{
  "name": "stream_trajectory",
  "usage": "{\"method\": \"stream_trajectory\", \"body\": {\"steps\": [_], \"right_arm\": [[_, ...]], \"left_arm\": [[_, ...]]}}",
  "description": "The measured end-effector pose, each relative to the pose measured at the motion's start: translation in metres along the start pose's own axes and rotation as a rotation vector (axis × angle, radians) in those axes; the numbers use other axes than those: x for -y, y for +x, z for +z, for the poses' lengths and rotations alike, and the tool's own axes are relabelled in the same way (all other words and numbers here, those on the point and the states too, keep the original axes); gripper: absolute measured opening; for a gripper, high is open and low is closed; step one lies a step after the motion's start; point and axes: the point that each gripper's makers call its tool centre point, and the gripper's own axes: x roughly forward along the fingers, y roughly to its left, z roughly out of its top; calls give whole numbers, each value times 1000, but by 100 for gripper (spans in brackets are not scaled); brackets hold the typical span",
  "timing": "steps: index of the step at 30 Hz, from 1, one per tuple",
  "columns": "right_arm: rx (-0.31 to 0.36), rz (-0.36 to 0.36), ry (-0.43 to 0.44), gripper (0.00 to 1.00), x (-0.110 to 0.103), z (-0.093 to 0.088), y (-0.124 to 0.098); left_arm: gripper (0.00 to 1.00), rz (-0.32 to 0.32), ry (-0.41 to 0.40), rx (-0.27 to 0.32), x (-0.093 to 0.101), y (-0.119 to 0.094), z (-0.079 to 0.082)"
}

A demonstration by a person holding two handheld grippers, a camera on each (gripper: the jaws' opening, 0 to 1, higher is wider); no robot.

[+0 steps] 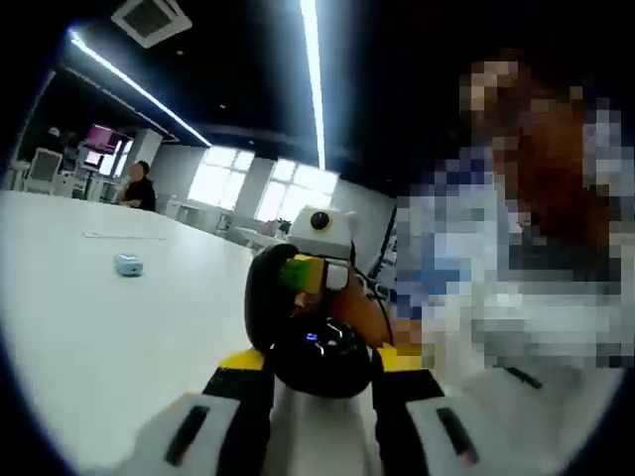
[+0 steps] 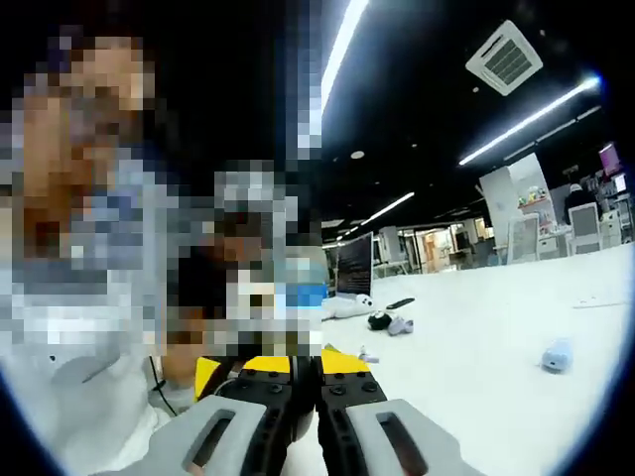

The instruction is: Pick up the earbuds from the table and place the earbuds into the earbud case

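My left hand-held gripper (image 1: pixel 319 385) clamps the black earbud case (image 1: pixel 316 349) steady, while my right hand-held gripper (image 2: pixel 306 389) is pinched narrow.

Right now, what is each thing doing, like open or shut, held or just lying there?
Left tongs: shut on the black earbud case.
Black earbud case: held up off the table, lid swung open, small blue light showing inside.
Right tongs: shut, with nothing visible between them.
Small light-blue object: lying loose on the white table, untouched.
Ceiling strip lights: on.
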Motion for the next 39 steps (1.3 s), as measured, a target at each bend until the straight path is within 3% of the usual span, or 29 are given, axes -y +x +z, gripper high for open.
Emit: {"method": "stream_trajectory", "body": {"steps": [3,8,10,16,22,25,27,32,34,36,39], "right_arm": [[17,-4,20,6,2,3,-2],[21,-17,39,6,6,3,0],[33,-7,63,6,5,3,0],[57,-21,84,6,9,6,-1],[10,-27,-48,8,11,-7,3],[-100,-67,-136,9,22,-31,2],[-104,-68,-130,9,22,-34,2],[-138,-51,-161,12,21,-39,-1],[-133,-11,-195,16,13,-39,-2],[-90,47,-162,19,0,-32,-2],[-78,57,-150,27,-3,-28,-2]], "left_arm": [[41,1,-3,24,2,3,2],[51,14,81,-12,6,7,-3],[43,39,116,-12,0,6,-2],[42,51,89,38,-3,6,2],[42,88,65,-13,-21,3,-9],[42,116,117,-90,-35,2,-20],[42,114,139,-129,-40,4,-26],[42,105,160,-162,-45,5,-29],[42,109,157,-158,-46,4,-28],[42,117,154,-148,-47,2,-26],[41,116,143,-135,-47,0,-22]]}}
